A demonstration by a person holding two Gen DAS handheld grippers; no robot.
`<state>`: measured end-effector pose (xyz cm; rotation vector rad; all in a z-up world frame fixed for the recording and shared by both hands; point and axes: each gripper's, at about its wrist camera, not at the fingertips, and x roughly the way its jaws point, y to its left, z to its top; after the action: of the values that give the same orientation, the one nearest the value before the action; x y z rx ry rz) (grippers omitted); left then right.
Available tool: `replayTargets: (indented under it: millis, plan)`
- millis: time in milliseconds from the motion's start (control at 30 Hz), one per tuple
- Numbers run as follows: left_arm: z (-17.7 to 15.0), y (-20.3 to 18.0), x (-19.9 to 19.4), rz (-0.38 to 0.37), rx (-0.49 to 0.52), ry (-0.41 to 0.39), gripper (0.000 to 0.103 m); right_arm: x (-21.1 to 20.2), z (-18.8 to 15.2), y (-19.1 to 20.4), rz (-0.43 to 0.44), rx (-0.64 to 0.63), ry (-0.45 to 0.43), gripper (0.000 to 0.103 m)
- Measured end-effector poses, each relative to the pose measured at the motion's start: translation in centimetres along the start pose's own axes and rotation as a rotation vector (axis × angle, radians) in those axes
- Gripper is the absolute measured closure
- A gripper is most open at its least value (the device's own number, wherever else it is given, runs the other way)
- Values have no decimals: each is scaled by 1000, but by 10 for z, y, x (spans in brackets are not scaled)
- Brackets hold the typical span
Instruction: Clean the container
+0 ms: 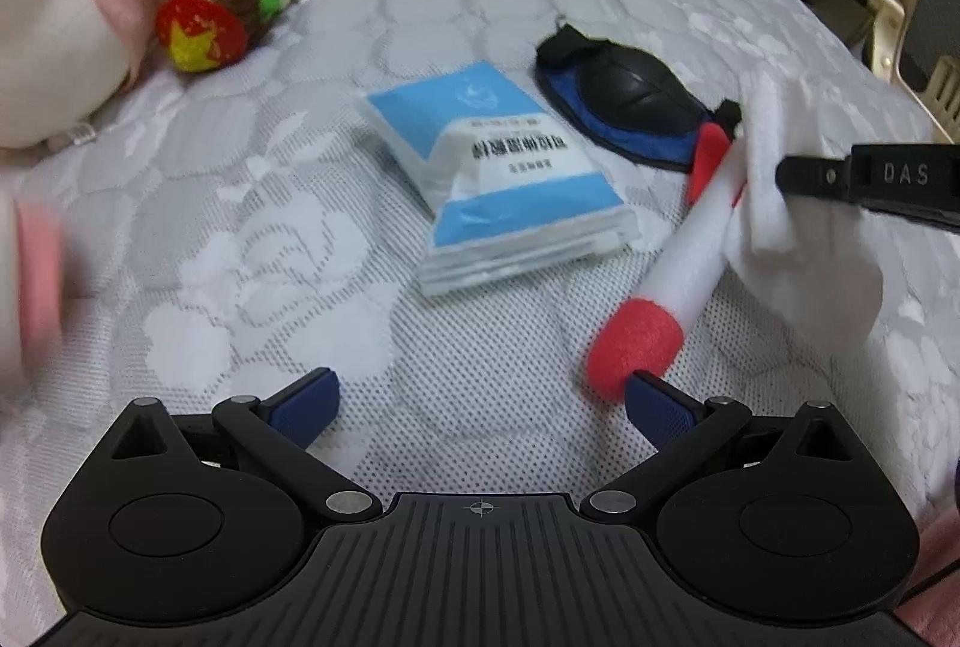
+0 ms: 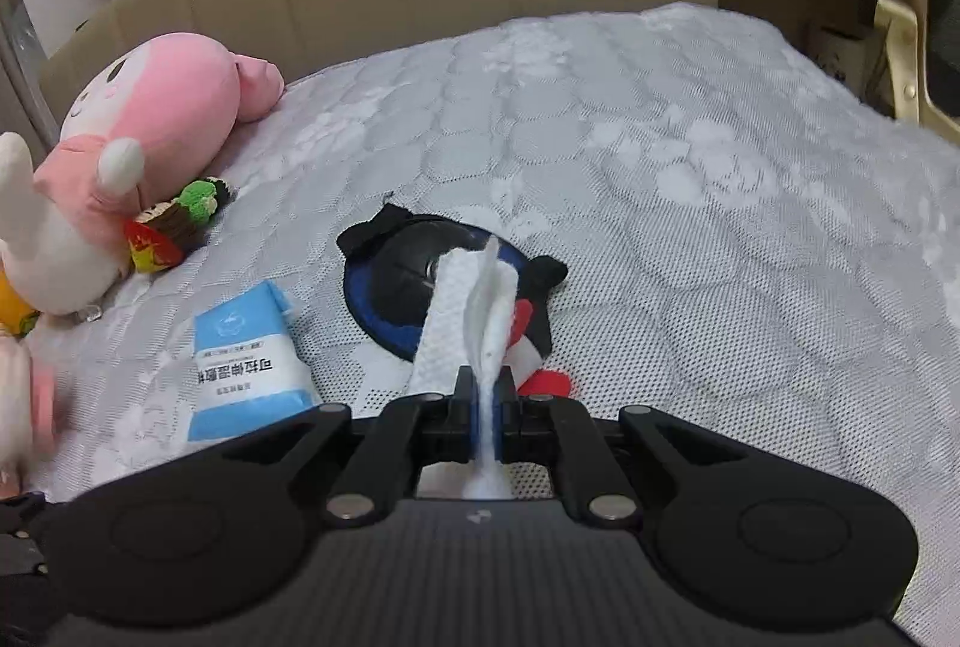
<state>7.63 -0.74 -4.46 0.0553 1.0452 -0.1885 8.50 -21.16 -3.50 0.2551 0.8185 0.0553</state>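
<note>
Setting: a bed with a grey-white quilted mattress (image 2: 660,179), beige padded headboard behind; a bedroom, no worktop in sight.

Item 1. Red-and-white foam cylinder (image 1: 663,281), lying slantwise on the mattress just beside the blue-and-white packet of wipes (image 1: 498,173). Its far end rests against a black dome on a blue fabric pad (image 1: 624,98) (which of these is the "container" cannot be told; the cylinder is being treated as such).

Item 2. White textured wipe (image 1: 786,191), draped over the cylinder's upper half.

Item 3. Right gripper (image 2: 486,407): jaws closed tight on the wipe (image 2: 480,311), which stands up in a fold ahead of the fingers.

Item 4. Left gripper (image 1: 480,401): jaws wide, nothing between them, its right blue pad just beside the cylinder's red near end.

Item 5. Pink-and-white plush toy (image 2: 138,149) and small red-green knitted toy (image 2: 174,221), well apart to the left.

Handling note, as judgement: the cylinder looks light and apt to roll, so the left gripper should close on the red end first; then draw the wipe along its length with even pressure, keeping the fold flat.
</note>
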Motion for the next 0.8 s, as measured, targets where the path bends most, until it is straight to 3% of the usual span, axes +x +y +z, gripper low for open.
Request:
replayTargets:
  millis: [133,200,300,433,500,533,567,667,800]
  plan:
    - [19,-4,-6,31,8,-64,0,-6,21,3,155,71,17,97]
    - [37,-2,-1,32,-41,-78,0,-10,34,11,187,40,-23,97]
    - [62,-2,17,36,-113,-66,0,-4,41,21,163,-30,-67,97]
    - [79,-9,44,38,-80,-61,1,8,35,14,136,-35,-47,97]
    - [78,-13,49,2,-50,-89,12,13,30,5,120,-26,-24,97]
    - [77,-15,50,-31,-33,-102,27,15,30,1,112,-19,-20,97]
    - [77,-18,51,-60,-18,-105,31,15,32,-2,114,-5,-23,97]
    - [71,-25,48,-107,46,-102,30,15,40,-7,154,41,-29,97]
    - [59,-21,45,-134,49,-52,19,25,57,9,329,98,38,97]
